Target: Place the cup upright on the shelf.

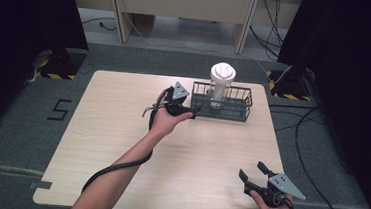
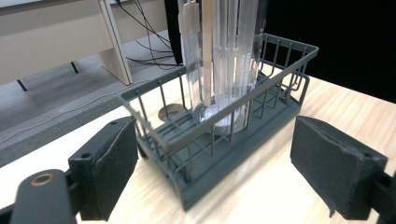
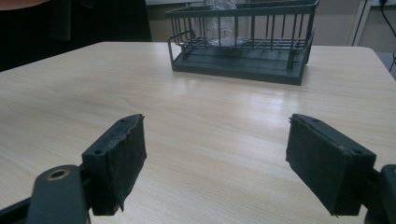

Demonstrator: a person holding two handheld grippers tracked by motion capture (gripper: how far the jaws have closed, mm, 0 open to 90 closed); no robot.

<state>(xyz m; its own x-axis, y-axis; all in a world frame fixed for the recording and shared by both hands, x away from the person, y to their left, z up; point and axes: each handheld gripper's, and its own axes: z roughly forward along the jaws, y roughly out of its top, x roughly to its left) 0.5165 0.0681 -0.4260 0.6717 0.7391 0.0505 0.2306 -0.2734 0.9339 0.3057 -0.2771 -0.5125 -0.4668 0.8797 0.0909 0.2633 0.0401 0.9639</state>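
Left gripper view looks along wide-open, empty jaws set either side of the basket's near corner, seemingly lining up a grip on it. A clear tumbler stands upright inside. Right gripper waits well apart at the table's near edge, jaws open, empty

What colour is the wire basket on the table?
Dark grey wire basket, clearest in the left gripper view.
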